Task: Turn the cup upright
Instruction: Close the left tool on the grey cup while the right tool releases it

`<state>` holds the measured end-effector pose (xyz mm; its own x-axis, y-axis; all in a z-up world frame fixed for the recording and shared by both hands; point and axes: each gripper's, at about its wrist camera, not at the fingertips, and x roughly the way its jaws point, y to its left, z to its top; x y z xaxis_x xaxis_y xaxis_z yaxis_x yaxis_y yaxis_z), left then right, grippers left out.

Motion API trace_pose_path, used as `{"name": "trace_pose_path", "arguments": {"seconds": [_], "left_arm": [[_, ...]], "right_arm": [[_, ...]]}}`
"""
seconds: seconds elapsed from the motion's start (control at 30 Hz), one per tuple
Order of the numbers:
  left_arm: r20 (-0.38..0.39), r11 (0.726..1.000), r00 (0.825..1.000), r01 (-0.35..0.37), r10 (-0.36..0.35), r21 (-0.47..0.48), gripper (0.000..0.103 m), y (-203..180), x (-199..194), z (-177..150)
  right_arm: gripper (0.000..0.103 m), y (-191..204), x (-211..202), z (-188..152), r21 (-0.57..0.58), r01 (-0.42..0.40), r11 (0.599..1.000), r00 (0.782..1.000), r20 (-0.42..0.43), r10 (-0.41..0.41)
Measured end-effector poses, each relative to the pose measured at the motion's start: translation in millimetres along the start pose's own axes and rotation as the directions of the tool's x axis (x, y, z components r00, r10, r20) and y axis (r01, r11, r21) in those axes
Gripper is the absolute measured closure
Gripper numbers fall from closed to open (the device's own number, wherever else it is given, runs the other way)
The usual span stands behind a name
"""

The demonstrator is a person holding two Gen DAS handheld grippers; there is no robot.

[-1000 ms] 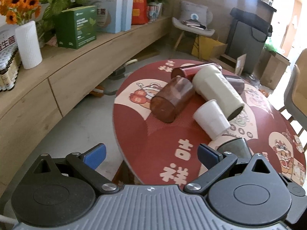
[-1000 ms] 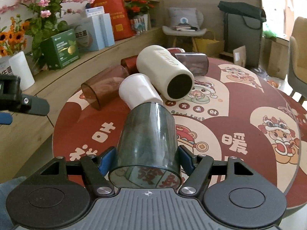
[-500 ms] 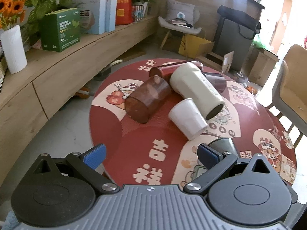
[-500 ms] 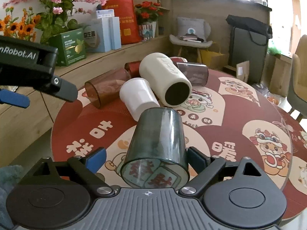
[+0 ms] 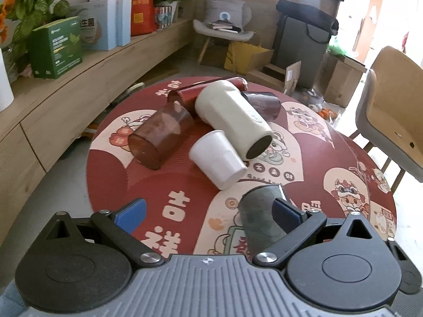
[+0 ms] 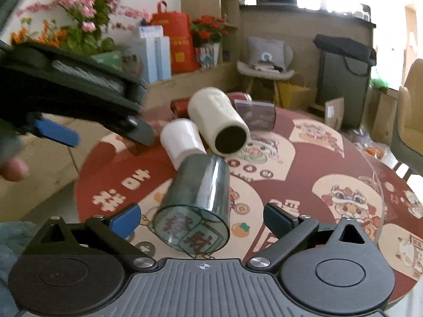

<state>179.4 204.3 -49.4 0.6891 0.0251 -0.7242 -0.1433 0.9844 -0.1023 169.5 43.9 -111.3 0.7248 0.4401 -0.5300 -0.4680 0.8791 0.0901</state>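
Observation:
A smoky grey see-through cup (image 6: 195,200) lies on its side on the round red table (image 6: 304,158), its mouth toward the camera. My right gripper (image 6: 202,220) is open; its blue pads stand apart from the cup on both sides. The cup also shows in the left wrist view (image 5: 260,216), partly behind the right pad. My left gripper (image 5: 208,212) is open and empty, above the table's near edge.
A pile of lying cups sits further back: a white cup (image 5: 218,159), a cream tumbler (image 5: 232,119), an amber cup (image 5: 160,137), a dark red bottle (image 5: 206,89) and a dark cup (image 5: 263,103). A wooden shelf (image 5: 60,105) runs left; a chair (image 5: 391,111) stands right.
My right gripper has opened and let go of the grey cup, which now lies tilted left between the pads. My left gripper has moved right, over the table, close to the right one.

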Motion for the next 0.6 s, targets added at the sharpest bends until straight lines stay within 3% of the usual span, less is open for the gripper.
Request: {"name": "trace_pose_path", "arguments": {"seconds": [0.13,0.3,0.43,0.6], "left_arm": [[-0.003,1.0,1.0,0.006,-0.006,0.011,0.001,-9,2,0],[0.004,0.999,1.0,0.013,-0.013,0.039,0.001,-21,3,-1],[0.003,0.998,1.0,0.024,-0.024,0.054,0.001,-34,9,-7],[0.036,0.993,0.999,-0.004,0.0,0.12,0.001,-59,19,-28]], "right_arm": [[0.0,-4,-23,5,0.01,-0.004,1.0,0.997,0.075,0.003],[0.0,-38,-39,10,0.13,0.115,0.985,0.983,0.128,-0.132],[0.0,-74,-39,5,0.272,0.262,0.926,0.945,0.122,-0.303],[0.0,-111,-42,-10,0.413,0.344,0.843,0.905,0.094,-0.415]]}}
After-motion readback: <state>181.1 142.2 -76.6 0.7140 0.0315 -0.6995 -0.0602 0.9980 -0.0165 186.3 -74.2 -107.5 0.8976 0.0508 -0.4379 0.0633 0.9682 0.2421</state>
